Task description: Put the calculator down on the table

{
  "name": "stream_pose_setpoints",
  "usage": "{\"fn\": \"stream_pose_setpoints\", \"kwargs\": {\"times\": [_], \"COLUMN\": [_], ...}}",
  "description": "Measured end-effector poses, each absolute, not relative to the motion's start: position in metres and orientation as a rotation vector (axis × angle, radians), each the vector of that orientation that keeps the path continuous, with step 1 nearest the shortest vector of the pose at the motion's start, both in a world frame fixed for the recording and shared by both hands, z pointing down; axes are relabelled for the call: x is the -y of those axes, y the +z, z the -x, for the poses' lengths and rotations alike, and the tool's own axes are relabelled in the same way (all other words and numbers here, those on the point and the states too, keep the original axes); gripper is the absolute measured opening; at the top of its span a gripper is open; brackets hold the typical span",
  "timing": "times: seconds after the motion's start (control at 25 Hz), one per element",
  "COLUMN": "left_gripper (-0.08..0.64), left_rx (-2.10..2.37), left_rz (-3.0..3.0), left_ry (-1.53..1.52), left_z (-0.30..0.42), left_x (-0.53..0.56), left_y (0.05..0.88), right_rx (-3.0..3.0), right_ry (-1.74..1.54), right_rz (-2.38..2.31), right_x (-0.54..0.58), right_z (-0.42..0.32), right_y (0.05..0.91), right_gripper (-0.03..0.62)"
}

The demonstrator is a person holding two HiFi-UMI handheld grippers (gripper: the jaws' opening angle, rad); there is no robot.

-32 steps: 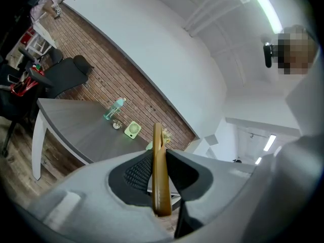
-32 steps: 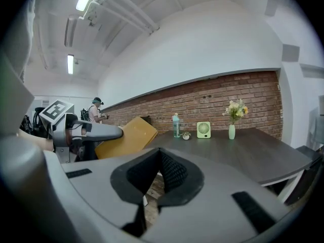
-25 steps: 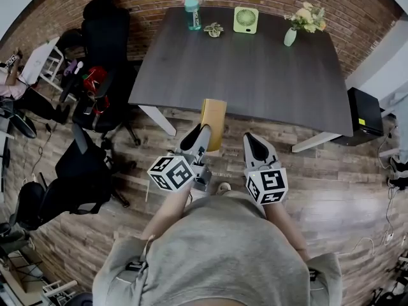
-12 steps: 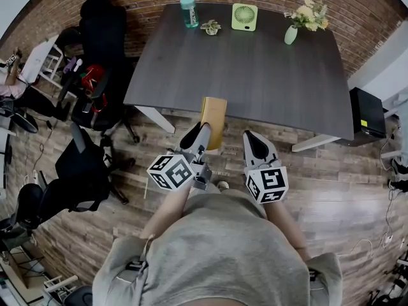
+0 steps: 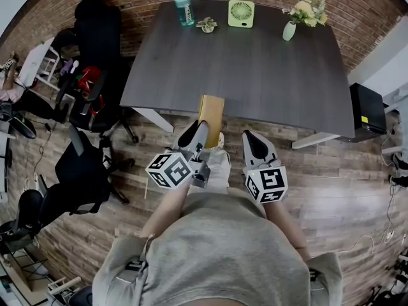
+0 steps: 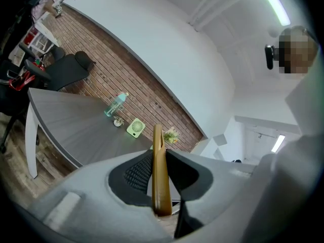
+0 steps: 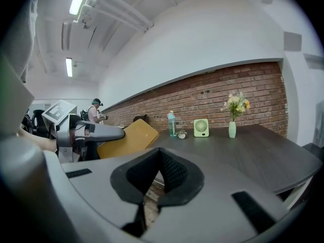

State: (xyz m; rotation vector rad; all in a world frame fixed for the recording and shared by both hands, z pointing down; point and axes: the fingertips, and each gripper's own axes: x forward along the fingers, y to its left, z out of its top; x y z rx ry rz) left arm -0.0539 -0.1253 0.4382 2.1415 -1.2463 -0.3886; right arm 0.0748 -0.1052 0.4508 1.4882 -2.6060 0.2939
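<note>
A flat yellow-brown calculator (image 5: 211, 118) is held edge-on in my left gripper (image 5: 197, 136), whose jaws are shut on its lower end. It hangs over the near edge of the dark table (image 5: 255, 62). In the left gripper view the calculator (image 6: 159, 176) stands as a thin upright slab between the pads. My right gripper (image 5: 254, 145) is beside it over the wooden floor, jaws shut with nothing between them. The right gripper view shows the calculator (image 7: 129, 138) to its left, held by the left gripper.
At the table's far edge stand a blue-green bottle (image 5: 183, 6), a small plant ornament (image 5: 206, 24), a green fan (image 5: 241, 13) and a vase of flowers (image 5: 292, 21). Black office chairs (image 5: 95, 88) crowd the left. A black box (image 5: 365, 110) sits on the right.
Both grippers stay almost still in the view; the table has shifted slightly nearer, so the calculator's top reaches a little further over the table's near edge.
</note>
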Motion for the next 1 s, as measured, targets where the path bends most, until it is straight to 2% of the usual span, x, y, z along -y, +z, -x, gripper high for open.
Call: {"fn": "stream_pose_setpoints", "kwargs": {"times": [1.0], "left_gripper": [0.089], "left_rx": [1.214], "left_rz": [-2.093], "left_ry": [-0.348], "left_z": [0.047], "left_x": [0.299], "left_y": [0.47], "right_rx": [2.526], "right_ry": [0.298], "right_rz": [-1.514], "right_x": [0.271], "right_z": [-0.085], "right_y": [0.468], "right_gripper": [0.002]}}
